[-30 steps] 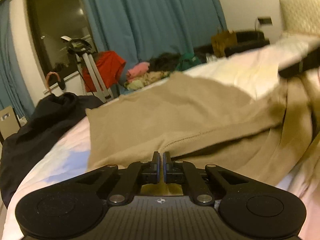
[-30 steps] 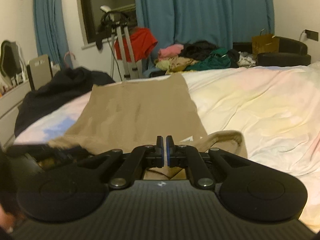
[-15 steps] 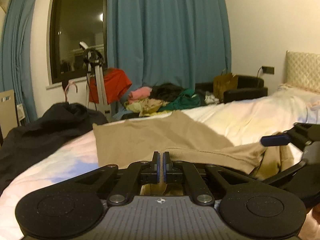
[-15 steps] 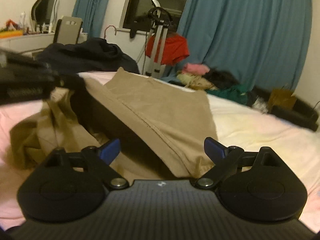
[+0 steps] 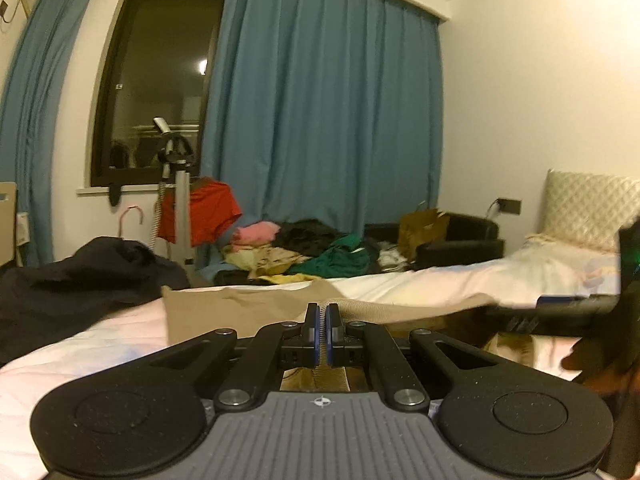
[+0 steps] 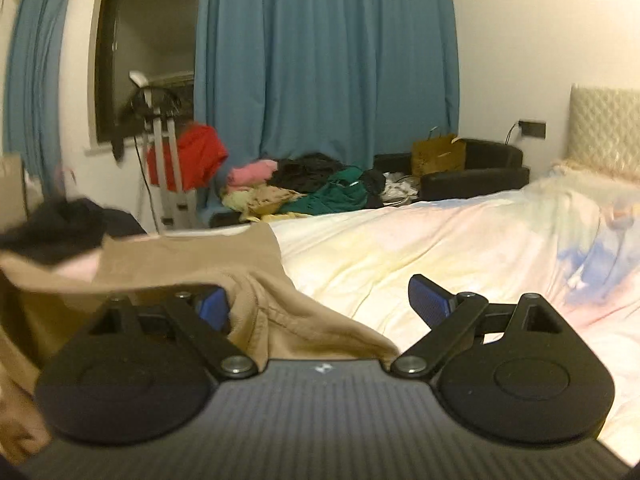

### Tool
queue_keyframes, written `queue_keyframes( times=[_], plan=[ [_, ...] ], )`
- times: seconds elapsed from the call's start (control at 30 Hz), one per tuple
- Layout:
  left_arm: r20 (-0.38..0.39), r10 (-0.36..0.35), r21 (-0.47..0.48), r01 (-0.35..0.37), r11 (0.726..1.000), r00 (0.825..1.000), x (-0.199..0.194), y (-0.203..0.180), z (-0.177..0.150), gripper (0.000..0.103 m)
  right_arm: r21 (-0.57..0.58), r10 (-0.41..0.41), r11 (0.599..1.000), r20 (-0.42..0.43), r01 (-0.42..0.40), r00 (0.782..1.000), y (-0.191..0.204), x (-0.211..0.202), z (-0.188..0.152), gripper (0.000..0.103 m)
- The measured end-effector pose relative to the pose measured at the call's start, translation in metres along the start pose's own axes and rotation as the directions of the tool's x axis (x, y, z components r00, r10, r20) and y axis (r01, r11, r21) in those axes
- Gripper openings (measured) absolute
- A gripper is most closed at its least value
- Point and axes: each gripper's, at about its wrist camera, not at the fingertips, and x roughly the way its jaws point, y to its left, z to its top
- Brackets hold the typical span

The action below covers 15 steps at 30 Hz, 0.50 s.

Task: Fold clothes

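Observation:
A tan garment (image 5: 224, 308) lies spread on the pastel bed sheet (image 5: 460, 280). My left gripper (image 5: 320, 316) is shut on a ribbed edge of it, and that edge stretches taut to the right, raised off the bed. In the right wrist view the same tan garment (image 6: 192, 256) bunches up between the jaws of my right gripper (image 6: 320, 304). That gripper is open wide. A fold of cloth rests against its left pad (image 6: 214, 308), while the right pad (image 6: 428, 300) is bare above the sheet (image 6: 440, 240).
A black garment (image 5: 72, 280) lies heaped at the bed's left side. Beyond the bed are a pile of mixed clothes (image 5: 312, 252), a red top on a stand (image 5: 208, 212), a black armchair with a paper bag (image 5: 460, 240) and blue curtains (image 5: 320, 120). A quilted headboard (image 5: 588, 208) stands at right.
My right gripper has gone from shut to wide open, and the tan cloth now lies loose between its jaws. My left gripper has risen, still shut, lifting the garment's edge.

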Motion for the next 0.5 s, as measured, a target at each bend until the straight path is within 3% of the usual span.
queue_keyframes(
  times=[0.1,0.17,0.23,0.3,0.4,0.5],
  plan=[
    [0.046,-0.036,0.009,0.036,0.999,0.998,-0.010,-0.006,0.003,0.003,0.019,0.083,0.997,-0.120,-0.081,0.989,-0.028,0.000,0.014,0.092],
    [0.065,-0.070,0.011,0.070,0.998,0.995,-0.015,-0.009,0.005,0.003,0.095,0.111,0.991,-0.156,-0.097,0.982,-0.050,0.000,0.018,0.092],
    [0.081,-0.093,0.019,0.092,0.996,0.992,-0.020,-0.014,0.006,0.003,0.177,0.177,0.974,-0.216,-0.140,0.960,-0.068,0.002,0.016,0.092],
    [0.094,-0.106,0.028,0.104,0.994,0.990,-0.024,-0.019,0.007,0.003,0.199,0.174,0.972,-0.259,-0.124,0.950,-0.070,0.005,0.009,0.092],
    [0.096,-0.106,0.030,0.103,0.994,0.990,-0.027,-0.024,0.007,0.003,0.118,0.095,0.991,-0.300,-0.062,0.949,-0.053,0.009,-0.006,0.092],
    [0.091,-0.088,0.028,0.086,0.996,0.992,-0.025,-0.023,0.006,0.003,-0.048,0.047,0.997,-0.347,-0.068,0.937,-0.018,0.022,-0.025,0.092]
  ],
)
